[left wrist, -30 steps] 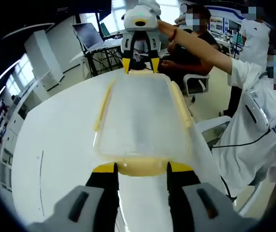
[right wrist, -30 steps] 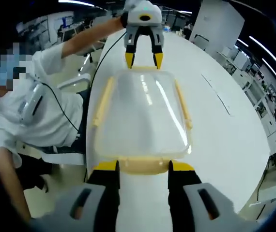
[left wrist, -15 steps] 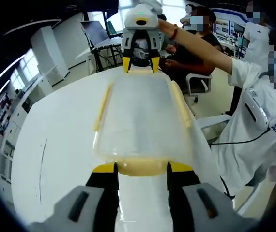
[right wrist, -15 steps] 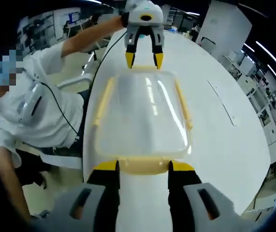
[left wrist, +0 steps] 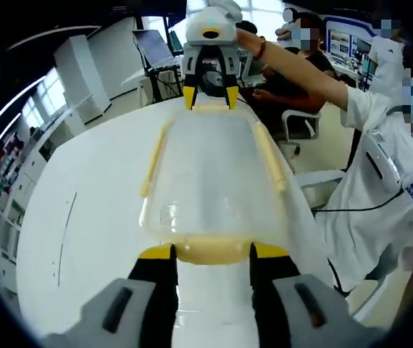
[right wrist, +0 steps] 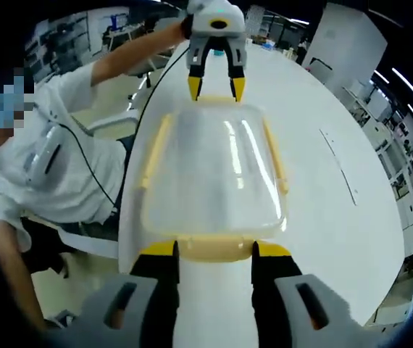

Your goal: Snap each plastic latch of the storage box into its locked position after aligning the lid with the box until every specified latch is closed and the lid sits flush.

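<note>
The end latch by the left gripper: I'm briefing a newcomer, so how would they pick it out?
Find the white table, then the clear-lidded storage box on it. The end latch is the short pale-yellow flap on the box's end between the left gripper jaws, unlike the long yellow side latches.
</note>
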Motion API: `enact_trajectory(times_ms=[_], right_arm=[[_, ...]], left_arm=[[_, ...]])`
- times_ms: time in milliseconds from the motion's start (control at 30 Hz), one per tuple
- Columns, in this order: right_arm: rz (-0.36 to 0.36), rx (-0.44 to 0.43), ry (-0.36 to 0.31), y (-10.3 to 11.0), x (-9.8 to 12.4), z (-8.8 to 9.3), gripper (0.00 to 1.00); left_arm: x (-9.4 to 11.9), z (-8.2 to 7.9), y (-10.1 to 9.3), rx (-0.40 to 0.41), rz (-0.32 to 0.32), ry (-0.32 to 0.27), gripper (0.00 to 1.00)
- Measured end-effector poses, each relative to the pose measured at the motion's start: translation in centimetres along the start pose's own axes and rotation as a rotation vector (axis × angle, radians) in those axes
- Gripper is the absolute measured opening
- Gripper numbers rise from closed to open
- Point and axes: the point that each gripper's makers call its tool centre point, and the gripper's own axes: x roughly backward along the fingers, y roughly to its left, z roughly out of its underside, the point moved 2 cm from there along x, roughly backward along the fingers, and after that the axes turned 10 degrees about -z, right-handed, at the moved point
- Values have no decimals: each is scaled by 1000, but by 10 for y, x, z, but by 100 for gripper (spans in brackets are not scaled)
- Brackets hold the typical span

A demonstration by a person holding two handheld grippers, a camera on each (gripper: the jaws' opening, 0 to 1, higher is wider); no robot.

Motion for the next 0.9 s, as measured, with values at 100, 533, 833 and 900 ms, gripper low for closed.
enact_trajectory(times_ms=[100, 533, 833, 900], right_arm=[[-6, 9, 2, -1, -4, -6, 35], [-18, 36, 9, -6, -10, -20, 35], [-19, 53, 19, -10, -13, -28, 35], [-25, 58, 17, -12, -15, -32, 35]], left_arm=[[5, 5, 1, 7, -5, 4, 37], [18, 16, 1, 23, -29, 16, 37], [23, 23, 0, 27, -45, 25, 37], [27, 27, 0, 33, -47, 25, 37]])
